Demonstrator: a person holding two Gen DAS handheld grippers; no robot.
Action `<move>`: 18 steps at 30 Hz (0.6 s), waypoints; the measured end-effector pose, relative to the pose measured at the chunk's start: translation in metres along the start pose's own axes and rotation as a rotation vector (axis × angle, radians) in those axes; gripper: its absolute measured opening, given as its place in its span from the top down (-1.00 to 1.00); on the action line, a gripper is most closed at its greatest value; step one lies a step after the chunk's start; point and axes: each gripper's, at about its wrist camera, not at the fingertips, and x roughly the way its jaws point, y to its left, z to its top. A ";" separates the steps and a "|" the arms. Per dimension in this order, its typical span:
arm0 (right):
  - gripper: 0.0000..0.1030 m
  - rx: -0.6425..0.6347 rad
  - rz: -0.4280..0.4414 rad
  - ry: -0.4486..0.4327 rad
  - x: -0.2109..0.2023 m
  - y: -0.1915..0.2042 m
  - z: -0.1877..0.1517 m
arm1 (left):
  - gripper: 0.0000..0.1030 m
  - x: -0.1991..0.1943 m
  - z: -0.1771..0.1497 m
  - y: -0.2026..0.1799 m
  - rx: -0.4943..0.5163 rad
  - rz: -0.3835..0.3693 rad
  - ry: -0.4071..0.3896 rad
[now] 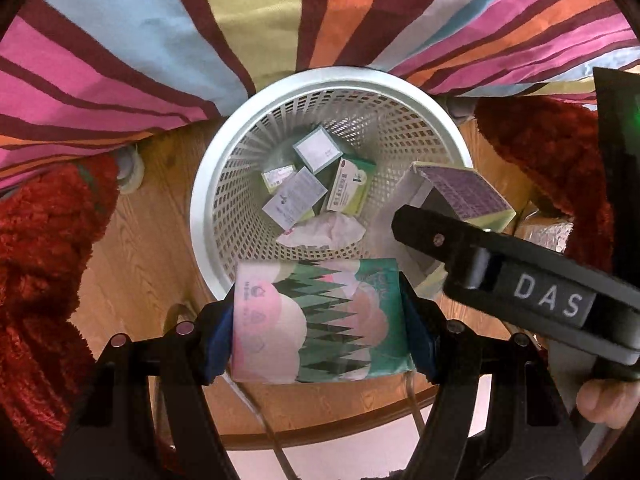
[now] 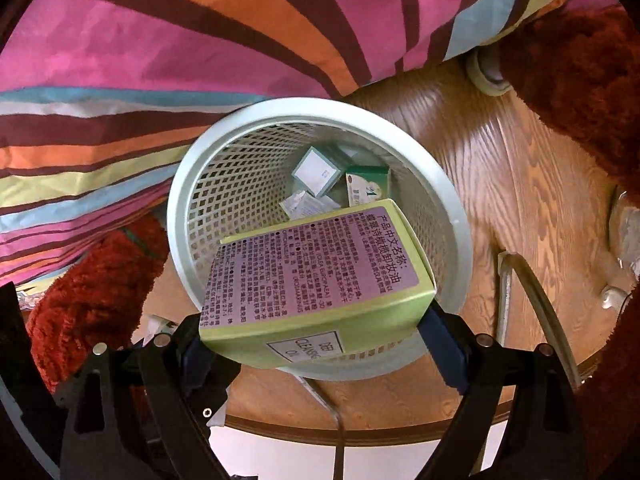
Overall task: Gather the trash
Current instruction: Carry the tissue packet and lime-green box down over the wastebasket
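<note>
Two blue-padded fingers (image 1: 219,340) of the left gripper (image 1: 320,332) clamp a tissue pack (image 1: 320,320) at its sides, held over the near rim of the basket (image 1: 224,152). From the right wrist, the right gripper (image 2: 320,336) clamps a green box (image 2: 320,276) between its fingers (image 2: 442,344), tilted over the basket (image 2: 188,184), where small boxes (image 2: 318,170) lie.

Warm, even indoor light, soft shadows; strong fisheye bending and dark vignette at the edges.
</note>
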 end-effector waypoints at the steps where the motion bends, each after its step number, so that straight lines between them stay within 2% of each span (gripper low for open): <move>1: -0.66 0.002 0.001 0.003 0.001 0.000 0.000 | -0.35 0.002 0.000 0.000 0.000 0.001 0.002; 18: -0.66 -0.011 0.010 0.040 0.008 0.002 0.000 | -0.35 0.014 0.001 0.001 -0.007 0.006 0.049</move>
